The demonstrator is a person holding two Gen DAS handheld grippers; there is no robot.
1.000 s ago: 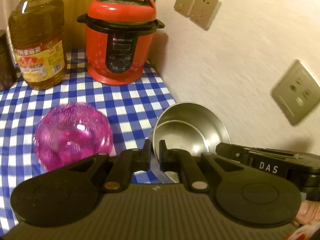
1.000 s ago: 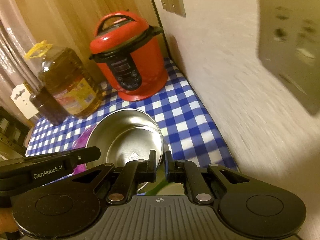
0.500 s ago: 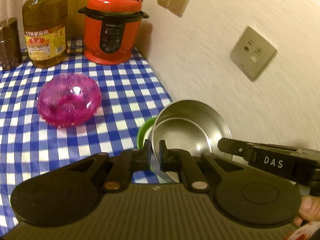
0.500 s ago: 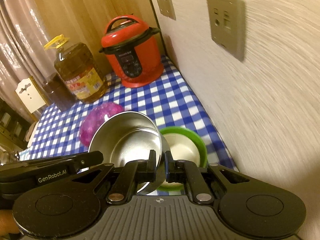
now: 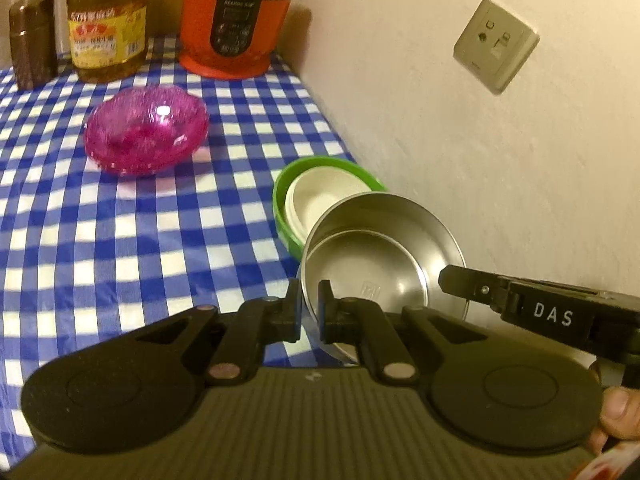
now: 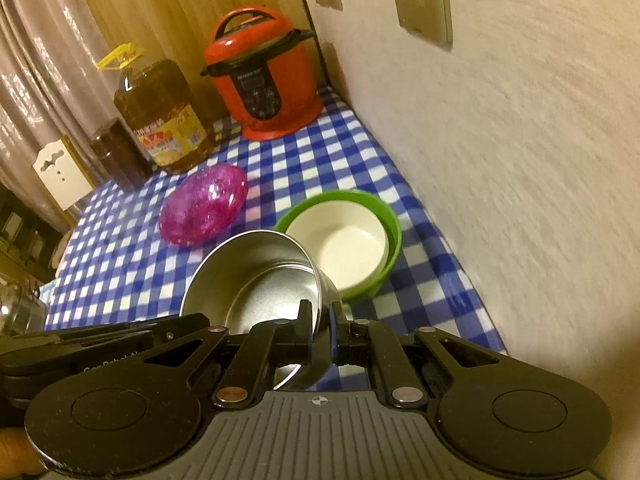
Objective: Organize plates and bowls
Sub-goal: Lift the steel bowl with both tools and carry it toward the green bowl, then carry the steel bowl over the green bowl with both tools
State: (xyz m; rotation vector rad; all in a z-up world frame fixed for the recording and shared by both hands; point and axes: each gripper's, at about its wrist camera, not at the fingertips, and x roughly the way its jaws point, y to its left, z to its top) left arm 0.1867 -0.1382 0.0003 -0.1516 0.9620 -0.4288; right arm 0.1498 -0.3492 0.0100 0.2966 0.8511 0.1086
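Both grippers grip one steel bowl [image 5: 380, 256] by opposite sides of its rim and hold it above the checked tablecloth. My left gripper [image 5: 309, 306] is shut on its left rim. My right gripper [image 6: 320, 320] is shut on its right rim; the bowl also shows in the right wrist view [image 6: 256, 276]. Just beyond it a white bowl [image 6: 340, 244] sits nested inside a green bowl [image 6: 390, 240] on the table by the wall. A pink glass bowl [image 5: 146, 130] stands further left; it also shows in the right wrist view [image 6: 204, 202].
A red pressure cooker [image 5: 236, 20], an oil bottle [image 5: 108, 20] and a dark jar [image 5: 32, 40] stand at the back of the table. The white wall [image 5: 480, 140] with sockets runs along the right edge.
Both grippers have drawn back and up with the steel bowl. The nested green and white bowls, hidden under it before, have come into view beyond it.
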